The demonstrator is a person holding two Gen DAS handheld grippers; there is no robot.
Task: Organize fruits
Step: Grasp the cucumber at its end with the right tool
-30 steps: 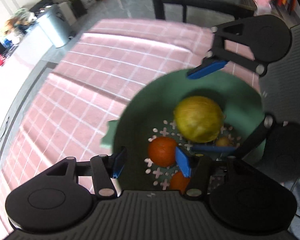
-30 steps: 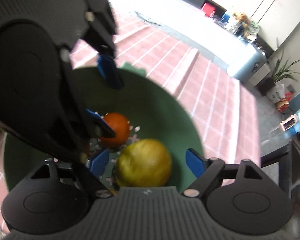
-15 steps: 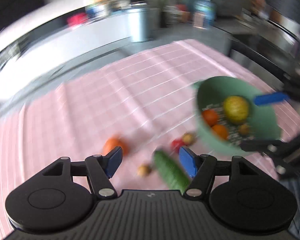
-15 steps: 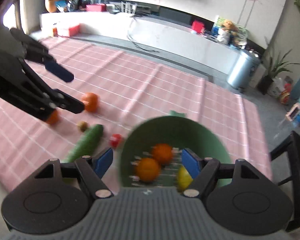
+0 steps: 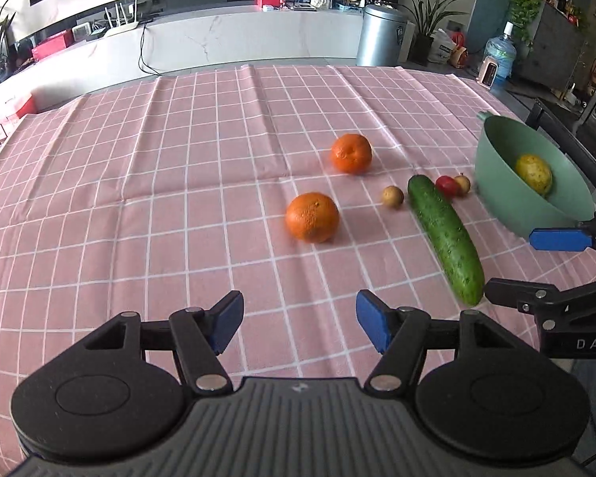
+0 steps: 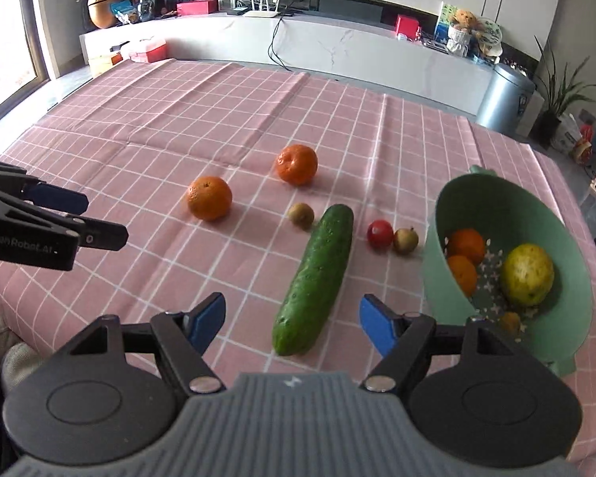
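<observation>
A green colander bowl (image 6: 536, 214) sits at the right of the pink checked cloth (image 6: 218, 119), holding two oranges (image 6: 465, 243), a yellow fruit (image 6: 527, 275) and a small brown fruit. On the cloth lie two oranges (image 6: 209, 198) (image 6: 297, 164), a cucumber (image 6: 318, 278), a red fruit (image 6: 380, 233) and two small brown fruits (image 6: 302, 214). My left gripper (image 5: 298, 320) is open and empty, near the front edge. My right gripper (image 6: 292, 322) is open and empty, just short of the cucumber's near end. The bowl also shows in the left wrist view (image 5: 508, 194).
A long white counter (image 6: 337, 51) with boxes, a router and plants runs behind the table. A metal bin (image 6: 502, 97) and potted plants stand at the back right. Dark chair frames stand right of the table.
Both grippers have pulled back from over the bowl to the table's near side. The whole cloth and the loose fruit are now in view.
</observation>
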